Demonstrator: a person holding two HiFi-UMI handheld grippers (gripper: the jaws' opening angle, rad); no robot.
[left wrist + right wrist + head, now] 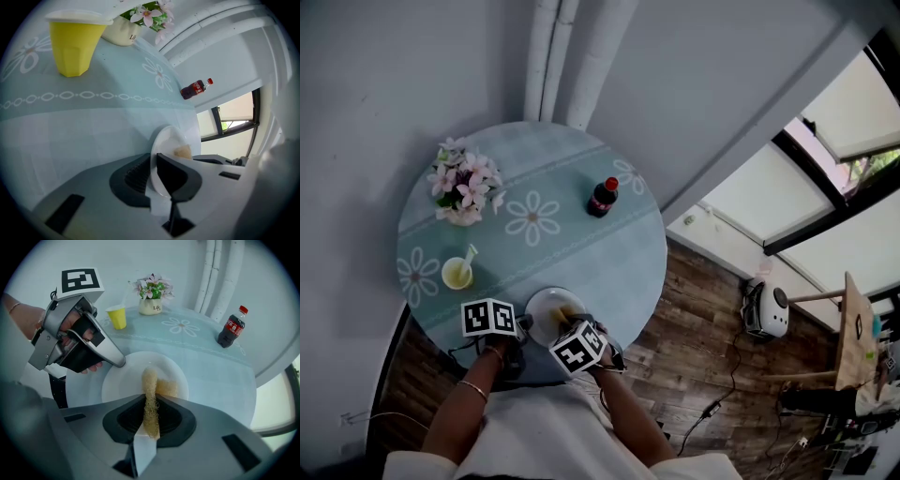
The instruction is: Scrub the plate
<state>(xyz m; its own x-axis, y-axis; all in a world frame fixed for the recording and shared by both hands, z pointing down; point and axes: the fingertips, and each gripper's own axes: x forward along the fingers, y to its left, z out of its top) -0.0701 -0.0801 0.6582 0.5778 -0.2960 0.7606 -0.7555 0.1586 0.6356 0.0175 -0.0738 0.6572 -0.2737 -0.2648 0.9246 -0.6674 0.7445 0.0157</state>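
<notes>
Plate at near edge of bench; its left rim pinched between fingers of left gripper. Right gripper fingers clamp sponge, whose tip touches plate centre.

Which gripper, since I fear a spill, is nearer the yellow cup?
Left. The left gripper grips the plate by its rim on the side facing the yellow cup. The right gripper, holding the sponge on the plate, is farther off.
</notes>
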